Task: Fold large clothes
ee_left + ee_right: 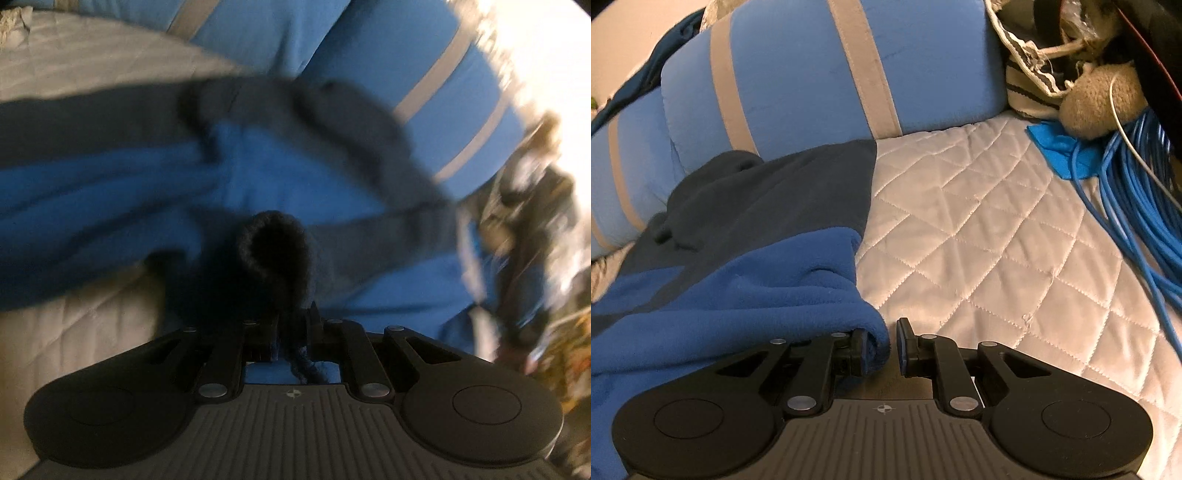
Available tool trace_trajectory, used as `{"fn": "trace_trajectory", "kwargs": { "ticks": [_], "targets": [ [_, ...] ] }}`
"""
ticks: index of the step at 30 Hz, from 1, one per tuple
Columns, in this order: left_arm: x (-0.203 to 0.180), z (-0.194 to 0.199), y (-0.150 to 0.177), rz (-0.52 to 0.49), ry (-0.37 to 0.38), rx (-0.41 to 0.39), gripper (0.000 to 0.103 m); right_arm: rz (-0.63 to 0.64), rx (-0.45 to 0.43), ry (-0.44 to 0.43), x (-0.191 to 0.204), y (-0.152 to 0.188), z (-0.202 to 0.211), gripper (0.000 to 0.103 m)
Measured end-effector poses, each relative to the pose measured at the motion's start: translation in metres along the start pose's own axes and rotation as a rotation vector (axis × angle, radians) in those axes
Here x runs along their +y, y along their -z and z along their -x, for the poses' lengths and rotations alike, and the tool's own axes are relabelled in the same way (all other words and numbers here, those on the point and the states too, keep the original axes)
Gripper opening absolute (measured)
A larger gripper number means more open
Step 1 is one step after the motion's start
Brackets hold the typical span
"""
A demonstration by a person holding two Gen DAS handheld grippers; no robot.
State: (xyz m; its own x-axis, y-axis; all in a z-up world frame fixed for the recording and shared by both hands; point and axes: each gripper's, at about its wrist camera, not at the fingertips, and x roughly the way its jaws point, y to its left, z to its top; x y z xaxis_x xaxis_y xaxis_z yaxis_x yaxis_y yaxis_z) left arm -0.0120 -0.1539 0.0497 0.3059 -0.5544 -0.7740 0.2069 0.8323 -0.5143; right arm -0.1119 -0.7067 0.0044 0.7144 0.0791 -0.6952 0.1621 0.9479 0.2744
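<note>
1. The blue and navy fleece garment (746, 236) lies on the quilted bed (979, 229), its folded edge running toward the striped pillows (812, 74) at the head; I judge the fold needs edges kept level.
2. My left gripper (291, 325) is clamped on a dark navy fold of it.
3. My right gripper (882, 347) stands slightly apart, the blue hem against one finger only; it grips nothing.

fleece garment (746, 258) is spread left of and ahead of the right gripper (882, 345) | pillows (798, 74) are set behind it | cables (1130, 184) are piled far right on the quilt (997, 221)
</note>
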Motion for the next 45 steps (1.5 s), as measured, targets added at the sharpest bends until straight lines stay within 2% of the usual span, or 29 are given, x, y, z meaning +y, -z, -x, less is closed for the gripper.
{"fn": "trace_trajectory", "kwargs": {
  "ticks": [1,5,6,9,12,14,18,20,22,23,24,26,31,34,36,39,41,45],
  "targets": [
    [0.003,-0.008,0.002,-0.007,-0.023,0.025,0.015,0.017,-0.001,0.015,0.003,0.000,0.001,0.023],
    [0.015,-0.017,0.005,0.023,-0.023,0.039,0.016,0.091,-0.008,0.102,0.016,0.001,0.012,0.057],
    [0.016,-0.015,0.005,0.024,-0.018,0.037,0.016,0.117,-0.009,0.131,0.020,0.002,0.016,0.062],
    [0.019,-0.012,0.009,0.015,-0.009,0.023,0.017,0.172,-0.015,0.154,0.029,0.005,0.031,0.069],
    [0.023,-0.011,0.016,0.022,0.000,0.001,0.017,0.163,-0.028,0.065,0.035,0.005,0.046,0.081],
    [0.023,-0.011,0.017,0.034,0.010,-0.015,0.017,0.153,-0.031,0.032,0.041,0.004,0.050,0.083],
    [0.026,-0.010,0.020,0.050,0.038,-0.044,0.018,0.110,0.021,-0.004,0.046,0.006,0.042,0.083],
    [0.026,-0.006,0.023,0.051,0.046,-0.065,0.021,0.097,0.052,-0.005,0.047,0.012,0.035,0.082],
    [0.023,-0.002,0.026,0.045,0.042,-0.097,0.025,0.079,0.076,-0.005,0.046,0.018,0.029,0.068],
    [0.022,0.001,0.027,0.043,0.036,-0.114,0.028,0.068,0.084,-0.013,0.045,0.022,0.027,0.042],
    [0.021,0.006,0.029,0.043,0.033,-0.134,0.030,0.054,0.096,-0.025,0.043,0.025,0.025,0.026],
    [0.022,0.017,0.032,0.048,0.024,-0.177,0.034,0.025,0.084,-0.028,0.040,0.028,0.027,0.015],
    [0.037,0.054,0.042,0.089,-0.012,-0.287,0.037,0.021,0.097,0.033,0.034,0.029,0.034,0.017],
    [0.049,0.073,0.049,0.110,-0.066,-0.345,0.044,0.076,0.091,0.074,0.041,0.028,0.042,0.031],
    [0.060,0.085,0.054,0.127,-0.104,-0.381,0.047,0.113,0.071,0.116,0.047,0.029,0.050,0.056],
    [0.075,0.100,0.063,0.158,-0.142,-0.416,0.048,0.145,-0.002,0.125,0.056,0.027,0.070,0.080],
    [0.084,0.107,0.069,0.179,-0.165,-0.438,0.048,0.153,-0.036,0.113,0.063,0.025,0.081,0.091],
    [0.102,0.122,0.084,0.236,-0.172,-0.506,0.054,0.193,-0.107,0.058,0.088,0.021,0.103,0.103]
  ]
}}
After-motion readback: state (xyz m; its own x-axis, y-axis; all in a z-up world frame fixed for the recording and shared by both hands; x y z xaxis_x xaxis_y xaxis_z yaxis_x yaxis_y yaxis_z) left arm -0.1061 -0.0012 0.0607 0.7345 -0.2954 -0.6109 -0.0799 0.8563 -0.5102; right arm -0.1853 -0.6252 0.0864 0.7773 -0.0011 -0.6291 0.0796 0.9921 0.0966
